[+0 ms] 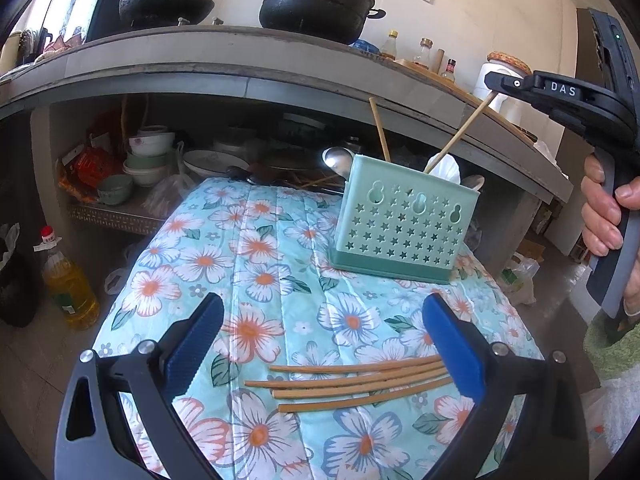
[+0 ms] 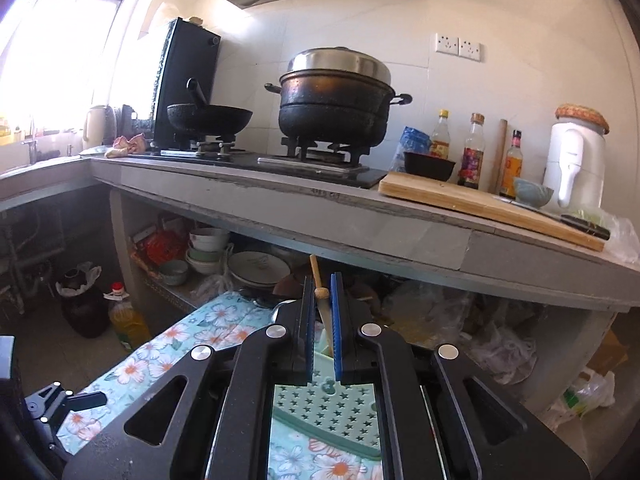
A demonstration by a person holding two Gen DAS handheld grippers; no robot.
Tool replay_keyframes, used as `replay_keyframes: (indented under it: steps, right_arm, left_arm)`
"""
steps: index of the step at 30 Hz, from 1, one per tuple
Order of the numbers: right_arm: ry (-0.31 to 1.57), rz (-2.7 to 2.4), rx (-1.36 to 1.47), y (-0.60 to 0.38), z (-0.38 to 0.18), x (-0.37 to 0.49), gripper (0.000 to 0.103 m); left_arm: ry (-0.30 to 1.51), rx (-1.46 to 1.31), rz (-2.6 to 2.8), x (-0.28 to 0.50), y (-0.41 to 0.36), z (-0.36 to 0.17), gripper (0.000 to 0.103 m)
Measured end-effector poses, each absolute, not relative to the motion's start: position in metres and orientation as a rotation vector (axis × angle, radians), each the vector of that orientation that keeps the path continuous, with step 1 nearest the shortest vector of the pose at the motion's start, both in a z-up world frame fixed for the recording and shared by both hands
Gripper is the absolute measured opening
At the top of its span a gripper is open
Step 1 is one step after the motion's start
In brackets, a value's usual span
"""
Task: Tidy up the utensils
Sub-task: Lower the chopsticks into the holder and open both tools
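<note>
We are reading "DAS" on our right gripper [image 1: 494,82], clamping a bamboo chopstick [image 1: 460,136] over the mint-green star-perforated plastic holder [image 1: 394,222]. Left gripper [image 1: 320,348] is gaping, straddling four tan chopsticks [image 1: 360,382] on the floral cloth [image 1: 256,248].

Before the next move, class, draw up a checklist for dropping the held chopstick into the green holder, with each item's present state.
1. Right gripper shut on the wooden chopstick: ok.
2. Chopstick's lower end inside the mint-green star-punched plastic holder: ok.
3. Holder upright on the floral cloth: ok.
4. Left gripper open over the four loose wooden chopsticks: ok.
5. Loose chopsticks lying roughly parallel: ok.
6. Free room inside the holder: cannot tell.
</note>
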State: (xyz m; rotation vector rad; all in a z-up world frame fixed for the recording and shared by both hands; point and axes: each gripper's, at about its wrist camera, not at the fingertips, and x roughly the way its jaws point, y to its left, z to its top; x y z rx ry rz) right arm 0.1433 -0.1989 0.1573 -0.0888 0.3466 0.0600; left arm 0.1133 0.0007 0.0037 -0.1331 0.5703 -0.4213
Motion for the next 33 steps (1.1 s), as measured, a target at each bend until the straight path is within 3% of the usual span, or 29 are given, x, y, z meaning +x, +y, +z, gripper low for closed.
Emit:
replay_keyframes:
  steps: [13,18,33]
  right_arm:
    - [0.543,0.067,-0.039,-0.201,0.123,0.173,0.006]
    - [0.514,0.078,0.021,-0.213,0.125,0.162,0.024]
    - [0.304,0.113,0.342,-0.282,0.141,0.079,0.036]
  left_arm:
    - [0.561,-0.136,-0.421,0.113,0.003,0.006,0.097]
    - [0.552,-0.126,-0.418,0.113,0.003,0.007,0.097]
    - [0.559,-0.085,-0.44,0.112,-0.002,0.004,0.097]
